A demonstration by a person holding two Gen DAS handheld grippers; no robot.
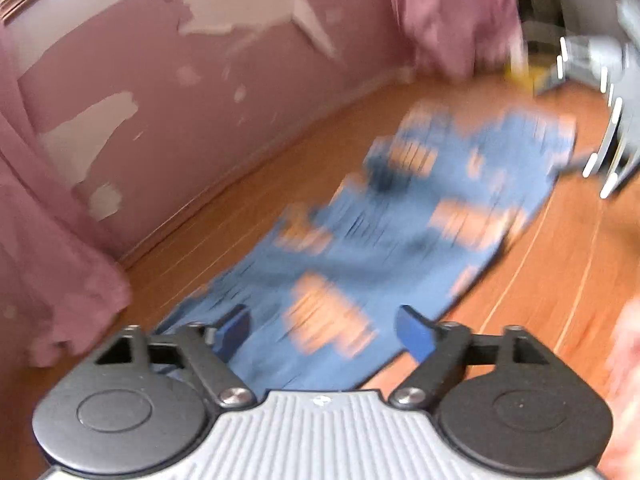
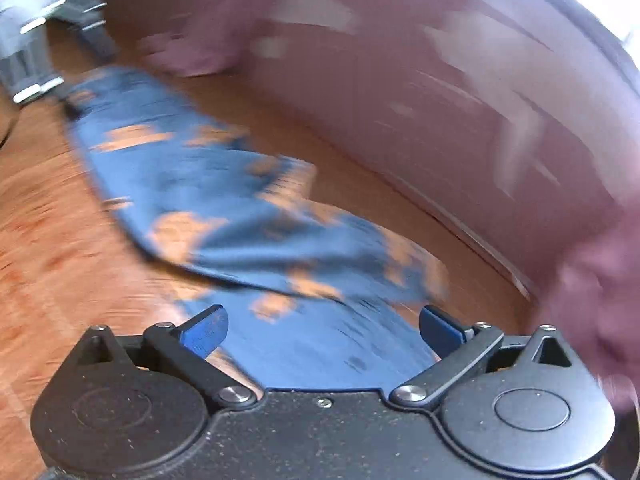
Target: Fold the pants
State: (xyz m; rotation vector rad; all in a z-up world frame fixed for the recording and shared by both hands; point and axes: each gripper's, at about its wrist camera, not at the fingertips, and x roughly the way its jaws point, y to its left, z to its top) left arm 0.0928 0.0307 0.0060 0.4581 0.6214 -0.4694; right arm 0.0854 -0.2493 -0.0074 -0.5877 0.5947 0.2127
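Note:
Blue pants [image 1: 400, 220] with orange patches lie stretched out flat on a wooden floor [image 1: 540, 272]; both views are motion-blurred. My left gripper [image 1: 326, 330] is open, hovering over the near end of the pants with its blue pads [image 1: 416, 332] spread to either side of the cloth. My right gripper [image 2: 323, 329] is also open over the opposite end of the pants [image 2: 224, 200], its pads [image 2: 204, 330] wide apart. Each view shows the other gripper at the far end: the right gripper [image 1: 600, 120] and the left gripper [image 2: 36, 40].
A pink wall [image 1: 200, 100] with peeling paint runs along the far side of the floor, close to the pants. Pink curtains [image 1: 52, 240] hang at the left and at the back [image 1: 452, 20]. A small yellow object [image 1: 520, 74] lies near the far wall.

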